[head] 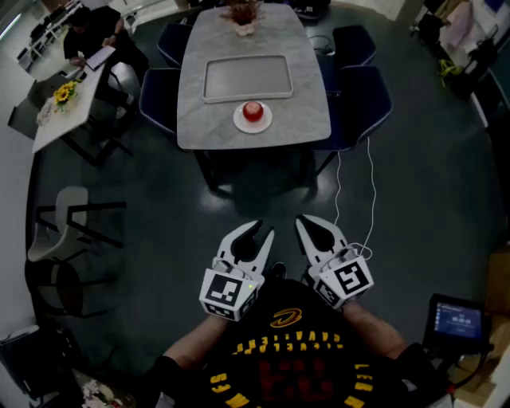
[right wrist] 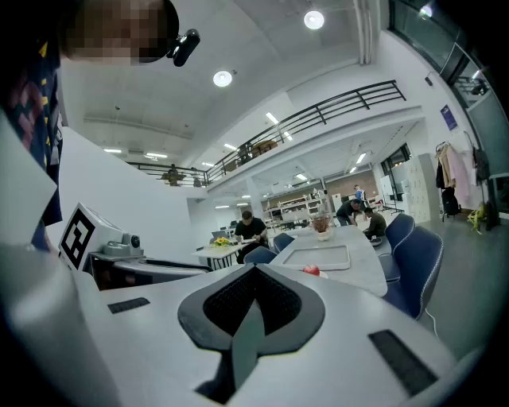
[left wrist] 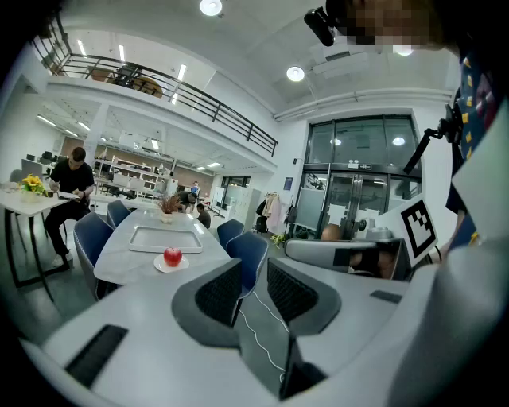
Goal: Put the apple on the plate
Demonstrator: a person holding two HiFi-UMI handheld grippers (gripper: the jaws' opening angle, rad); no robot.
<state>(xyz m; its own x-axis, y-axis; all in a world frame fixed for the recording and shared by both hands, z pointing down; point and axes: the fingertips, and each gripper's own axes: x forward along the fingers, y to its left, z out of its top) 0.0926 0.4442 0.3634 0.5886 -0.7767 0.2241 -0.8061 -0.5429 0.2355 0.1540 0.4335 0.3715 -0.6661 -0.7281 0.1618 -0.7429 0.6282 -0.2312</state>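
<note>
A red apple (head: 253, 110) rests on a small white plate (head: 241, 123) near the front edge of a grey marble table (head: 199, 127). In the left gripper view the apple (left wrist: 172, 256) and plate (left wrist: 158, 266) appear far off; in the right gripper view the apple (right wrist: 311, 270) is a small red spot. Both grippers are held close to the person's body, well short of the table. The left gripper (head: 253, 239) (left wrist: 253, 280) stands open with nothing between its jaws. The right gripper (head: 316, 233) (right wrist: 254, 274) is shut and holds nothing.
A grey tray (head: 247, 78) lies behind the plate, and a potted plant (head: 243, 16) stands at the table's far end. Blue chairs (head: 362, 103) flank the table. A white cable (head: 372, 183) trails over the dark floor. A person (head: 96, 36) sits at a side table on the left.
</note>
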